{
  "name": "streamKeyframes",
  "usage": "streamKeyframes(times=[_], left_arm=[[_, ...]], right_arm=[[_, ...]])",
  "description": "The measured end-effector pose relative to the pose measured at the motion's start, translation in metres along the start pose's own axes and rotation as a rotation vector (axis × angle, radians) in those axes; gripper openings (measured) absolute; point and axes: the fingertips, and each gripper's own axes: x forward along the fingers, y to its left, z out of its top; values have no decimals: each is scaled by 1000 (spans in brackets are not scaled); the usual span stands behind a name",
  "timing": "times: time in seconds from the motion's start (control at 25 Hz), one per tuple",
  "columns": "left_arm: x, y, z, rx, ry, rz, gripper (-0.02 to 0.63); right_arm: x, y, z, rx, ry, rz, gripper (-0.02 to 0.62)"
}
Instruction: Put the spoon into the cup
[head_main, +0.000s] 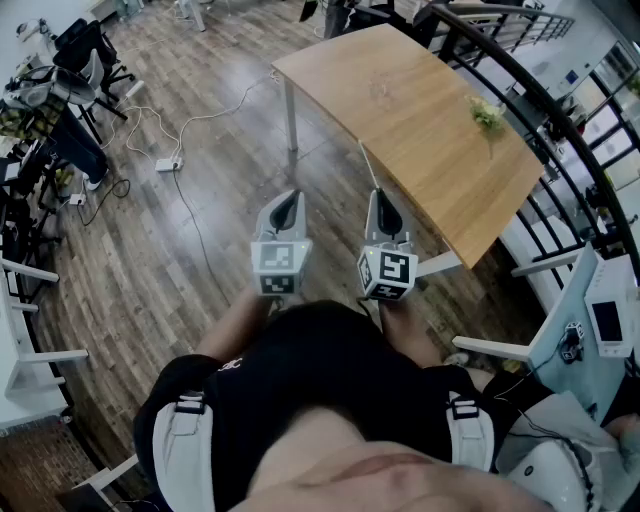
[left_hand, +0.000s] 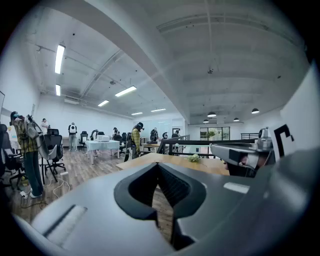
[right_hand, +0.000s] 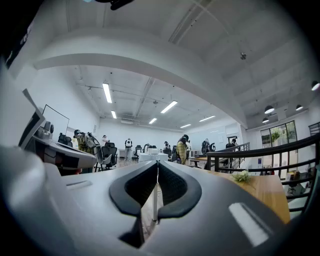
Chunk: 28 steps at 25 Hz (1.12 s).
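Note:
No spoon and no cup shows in any view. In the head view my left gripper (head_main: 290, 198) and right gripper (head_main: 384, 196) are held side by side at waist height over the wooden floor, pointing toward a wooden table (head_main: 420, 120). Both are shut with nothing between their jaws. In the left gripper view the left gripper (left_hand: 158, 166) has its jaws closed to a thin seam, and the table (left_hand: 165, 160) lies ahead. The right gripper (right_hand: 157, 164) looks the same in the right gripper view, with a white table leg (right_hand: 155, 200) behind the seam.
A small green plant (head_main: 487, 117) is the only thing on the table. A dark railing (head_main: 540, 110) curves behind it. Office chairs (head_main: 85, 55) and a power strip with cables (head_main: 167, 164) are at left, a white desk (head_main: 600, 320) at right. Several people stand far off (left_hand: 135, 140).

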Motion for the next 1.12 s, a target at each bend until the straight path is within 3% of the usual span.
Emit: streamKeyframes(times=[0.4, 0.92, 1.12], left_arm=[[-3, 3, 3, -10, -18, -11, 12], [-1, 41, 6, -30, -50, -32, 12], [4, 61, -10, -36, -11, -44, 12]], right_arm=[[1, 8, -5, 38, 29, 7, 5], [20, 39, -2, 18, 11, 4, 5], [23, 46, -5, 28, 24, -13, 5]])
